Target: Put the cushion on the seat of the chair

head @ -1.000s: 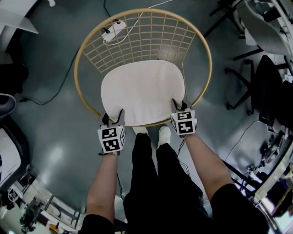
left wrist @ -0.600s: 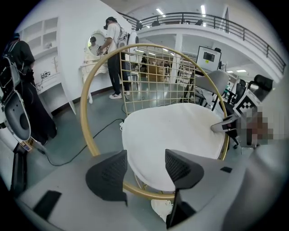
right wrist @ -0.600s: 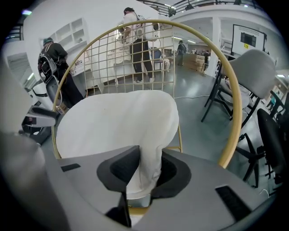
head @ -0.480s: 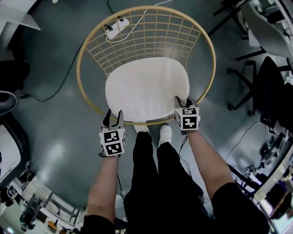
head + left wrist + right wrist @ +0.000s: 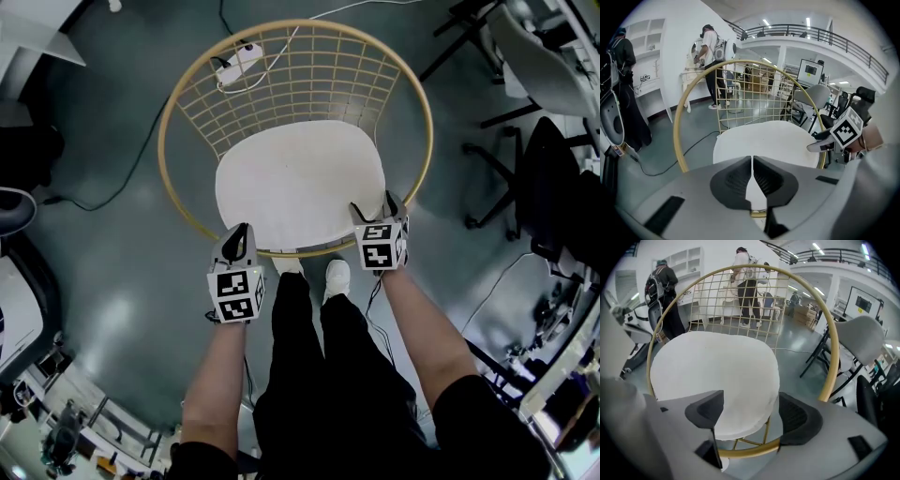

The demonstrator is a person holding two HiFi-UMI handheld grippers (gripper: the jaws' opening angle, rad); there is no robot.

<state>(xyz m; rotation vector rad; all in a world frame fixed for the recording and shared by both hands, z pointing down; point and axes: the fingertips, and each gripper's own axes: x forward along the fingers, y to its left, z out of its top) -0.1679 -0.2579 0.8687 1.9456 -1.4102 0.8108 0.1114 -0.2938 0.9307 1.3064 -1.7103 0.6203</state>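
Observation:
A white cushion (image 5: 298,183) lies flat on the seat of a round gold wire chair (image 5: 169,122). My left gripper (image 5: 236,234) is shut on nothing, just off the cushion's near left edge and above the gold rim. In the left gripper view its jaws (image 5: 752,161) meet in front of the cushion (image 5: 768,140). My right gripper (image 5: 378,208) is at the cushion's near right corner and its jaws are opening. In the right gripper view they (image 5: 750,411) stand wide, with the cushion (image 5: 712,376) edge seen between them, untouched by the pads.
A white power strip (image 5: 239,61) with cables lies on the floor behind the chair. Black office chairs (image 5: 553,178) stand at the right. The person's legs and white shoes (image 5: 336,277) are just in front of the seat. Other people (image 5: 712,56) stand far back.
The left gripper drew back from the cushion's edge, rose a little and shut. The right gripper's jaws spread wide, letting go of the cushion's corner. The cushion stays on the seat.

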